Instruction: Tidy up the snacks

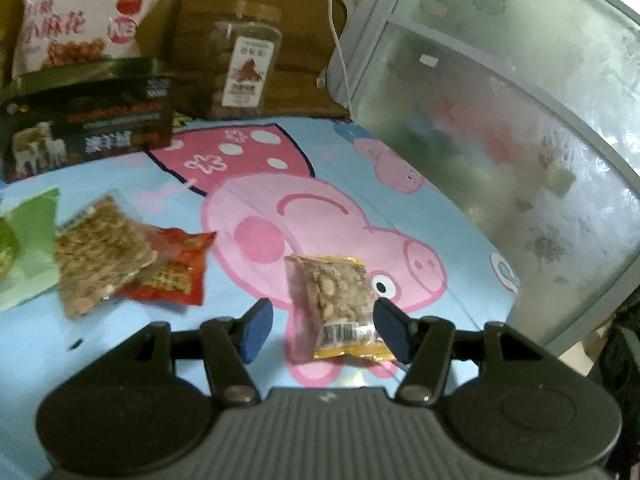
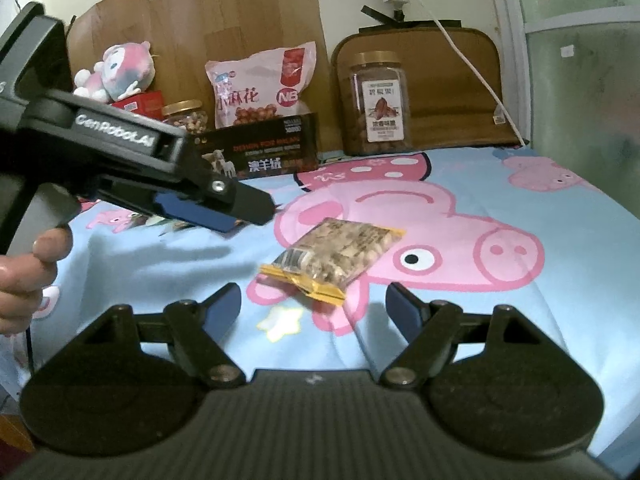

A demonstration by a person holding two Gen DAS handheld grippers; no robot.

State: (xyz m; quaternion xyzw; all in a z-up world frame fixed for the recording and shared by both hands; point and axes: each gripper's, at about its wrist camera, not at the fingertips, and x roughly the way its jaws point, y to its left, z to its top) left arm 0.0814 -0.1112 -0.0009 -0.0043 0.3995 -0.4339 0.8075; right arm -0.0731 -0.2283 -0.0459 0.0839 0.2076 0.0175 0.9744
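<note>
A small clear nut packet [image 1: 340, 304] with yellow ends lies flat on the cartoon-pig bedsheet [image 1: 280, 208]. My left gripper [image 1: 322, 312] hovers just above it, open, blue pads apart, the packet nearer its right finger and untouched. The right wrist view shows the same packet [image 2: 336, 256] lying just ahead of my open, empty right gripper [image 2: 314, 304]. The left gripper [image 2: 248, 212] comes in there from the left, its tip up and left of the packet. A clear seed-bar packet [image 1: 100, 252], a red packet [image 1: 176, 272] and a green packet [image 1: 28, 248] lie at the left.
Along the headboard stand a black box [image 2: 264, 152], a pink snack bag [image 2: 260, 84], a tall jar [image 2: 380, 104], a small jar [image 2: 186, 114] and a plush toy [image 2: 120, 70]. A frosted plastic cabinet [image 1: 500, 100] borders the bed's right side. A hand [image 2: 28, 272] holds the left gripper.
</note>
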